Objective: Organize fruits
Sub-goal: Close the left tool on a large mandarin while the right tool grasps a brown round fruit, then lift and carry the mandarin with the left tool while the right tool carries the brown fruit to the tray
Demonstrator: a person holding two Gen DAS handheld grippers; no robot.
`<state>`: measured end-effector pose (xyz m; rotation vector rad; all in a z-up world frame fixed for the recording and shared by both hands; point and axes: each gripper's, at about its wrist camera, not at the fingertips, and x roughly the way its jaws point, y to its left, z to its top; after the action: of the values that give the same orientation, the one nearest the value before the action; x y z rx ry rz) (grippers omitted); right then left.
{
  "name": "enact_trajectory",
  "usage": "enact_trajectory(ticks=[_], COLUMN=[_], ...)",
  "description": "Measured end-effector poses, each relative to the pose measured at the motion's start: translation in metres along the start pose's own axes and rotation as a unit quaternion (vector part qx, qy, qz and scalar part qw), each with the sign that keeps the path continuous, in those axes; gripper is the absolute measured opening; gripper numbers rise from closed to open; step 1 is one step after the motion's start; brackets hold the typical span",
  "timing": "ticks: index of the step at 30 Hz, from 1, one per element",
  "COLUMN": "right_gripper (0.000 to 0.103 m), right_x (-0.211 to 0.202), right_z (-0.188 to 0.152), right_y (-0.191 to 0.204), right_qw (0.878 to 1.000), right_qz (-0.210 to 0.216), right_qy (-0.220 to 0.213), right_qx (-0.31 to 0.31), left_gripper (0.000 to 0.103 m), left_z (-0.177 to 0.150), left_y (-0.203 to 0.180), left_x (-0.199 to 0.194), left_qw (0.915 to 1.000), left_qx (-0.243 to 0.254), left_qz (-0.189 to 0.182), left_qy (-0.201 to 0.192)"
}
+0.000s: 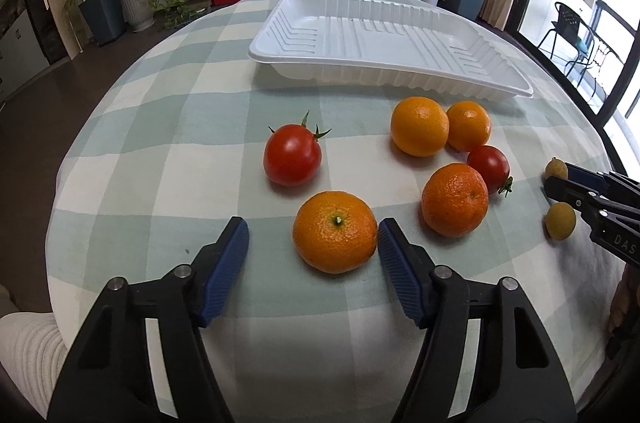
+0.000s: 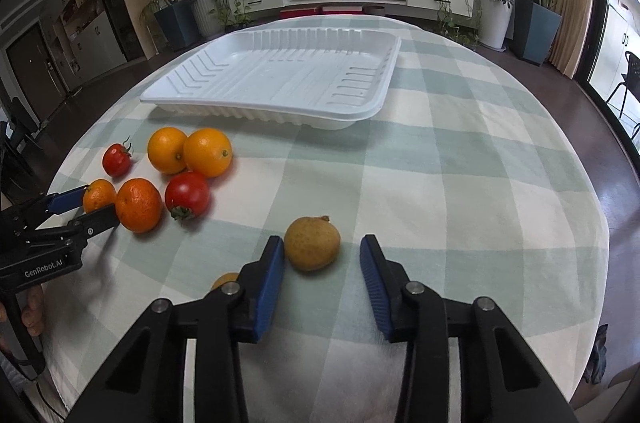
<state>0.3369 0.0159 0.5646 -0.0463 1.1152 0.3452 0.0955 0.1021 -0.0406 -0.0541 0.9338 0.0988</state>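
Left fingers [image 1: 313, 241]: I see my blue pads set partly apart around the round orange mandarin with the green stem dot [image 1: 335, 231]. One pad touches its side. The other pad has a gap, so it is not held.
Right fingers [image 2: 322, 255]: partly apart around the small brown-yellow round fruit [image 2: 312, 243]. One pad is just beside it and the other stands off. Nothing is held.
Other fruit: two red tomatoes [image 1: 292, 159] [image 1: 489, 167], three more oranges [image 1: 455, 199] and a second small yellow fruit [image 1: 560, 220] lie on the worktop with the green and white check cloth [image 1: 168, 159].
Tray: the white ribbed plastic tray [image 1: 372, 71] sits past the fruit and has nothing in it.
Step now: I think I am about to pinch one fruit in each hand.
Do it well: I should slide each fruit to the middle of the pads, squeeze gently so it does not roll or squash, then lift straight up.
Watch out: the tomatoes near the oranges could get bumped.
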Motion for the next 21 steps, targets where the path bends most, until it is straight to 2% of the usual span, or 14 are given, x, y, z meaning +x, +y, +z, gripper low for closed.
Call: enact_trajectory(ticks=[4, 8, 21], right_gripper=[0.03, 0.03, 0.03], right_x=[-0.002, -0.002, -0.01], right_z=[-0.001, -0.002, -0.003], right_y=[-0.001, -0.001, -0.008], right_qw=[1.0, 1.0, 0.998], right_qz=[0.009, 0.009, 0.052], right_qy=[-0.002, -0.004, -0.016], right_qx=[0.002, 0.003, 0.034], left_gripper=[0.049, 0.035, 0.034], left_z=[0.0, 0.0, -0.002], left_y=[0.002, 0.003, 0.008], left_x=[0.0, -0.002, -0.015], left_qw=[1.0, 1.0, 0.9999], left_qx=[0.0, 0.003, -0.001], left_qz=[0.0, 0.001, -0.007], left_qy=[-0.003, -0.004, -0.009])
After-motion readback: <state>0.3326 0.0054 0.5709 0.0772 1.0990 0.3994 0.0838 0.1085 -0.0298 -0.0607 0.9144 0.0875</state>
